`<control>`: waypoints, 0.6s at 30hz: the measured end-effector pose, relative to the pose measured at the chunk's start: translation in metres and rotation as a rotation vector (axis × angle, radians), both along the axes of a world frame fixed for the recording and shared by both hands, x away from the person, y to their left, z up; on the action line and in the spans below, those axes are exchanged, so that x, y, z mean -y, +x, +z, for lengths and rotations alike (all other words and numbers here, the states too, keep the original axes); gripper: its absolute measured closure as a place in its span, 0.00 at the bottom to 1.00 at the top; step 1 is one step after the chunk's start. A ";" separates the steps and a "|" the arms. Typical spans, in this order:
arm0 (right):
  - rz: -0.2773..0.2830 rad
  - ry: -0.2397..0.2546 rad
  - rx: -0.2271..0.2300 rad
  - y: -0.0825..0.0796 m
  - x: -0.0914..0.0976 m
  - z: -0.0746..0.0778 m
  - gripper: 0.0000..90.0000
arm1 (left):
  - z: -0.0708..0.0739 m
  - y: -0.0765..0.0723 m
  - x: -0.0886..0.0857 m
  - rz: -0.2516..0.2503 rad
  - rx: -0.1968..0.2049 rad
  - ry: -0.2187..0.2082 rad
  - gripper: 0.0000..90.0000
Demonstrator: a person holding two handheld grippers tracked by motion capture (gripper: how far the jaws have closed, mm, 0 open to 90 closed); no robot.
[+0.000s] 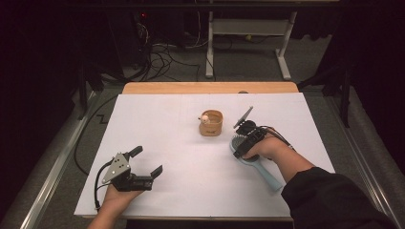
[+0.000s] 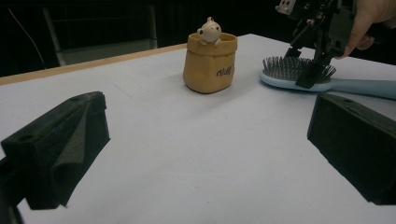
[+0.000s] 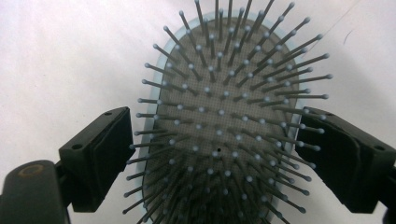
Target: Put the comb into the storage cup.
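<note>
A pale blue hairbrush (image 1: 264, 172) lies bristles up on the white table at the right, its handle toward the person. My right gripper (image 1: 240, 147) points down over the brush head. In the right gripper view the brush head (image 3: 224, 107) sits between the jaws of that gripper (image 3: 212, 154): the left pad stands off the rim among the bristle tips, and the right pad is close beside the rim. The left gripper (image 1: 146, 161) rests open near the front left, holding nothing. Its own view shows the brush (image 2: 285, 70) and the right gripper (image 2: 302, 65) far off.
A tan bag-shaped pot (image 1: 211, 123) with a small bear figure (image 1: 204, 118) at its rim stands mid-table, just left of the brush; in the left gripper view the pot (image 2: 210, 63) is straight ahead. A wooden table edge (image 1: 210, 88) runs along the back.
</note>
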State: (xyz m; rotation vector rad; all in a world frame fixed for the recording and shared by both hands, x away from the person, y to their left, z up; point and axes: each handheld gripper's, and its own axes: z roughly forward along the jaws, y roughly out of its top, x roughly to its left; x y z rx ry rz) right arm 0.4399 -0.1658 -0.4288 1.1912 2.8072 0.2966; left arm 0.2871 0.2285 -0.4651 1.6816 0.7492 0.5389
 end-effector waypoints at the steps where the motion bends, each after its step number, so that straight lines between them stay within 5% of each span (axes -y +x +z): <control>1: -0.008 -0.006 -0.006 0.000 0.000 -0.001 0.14 | 0.000 0.000 0.000 0.001 0.001 0.001 0.00; 18: -0.019 -0.037 -0.028 0.003 -0.004 -0.009 0.17 | 0.000 -0.001 0.000 0.000 0.001 0.004 0.00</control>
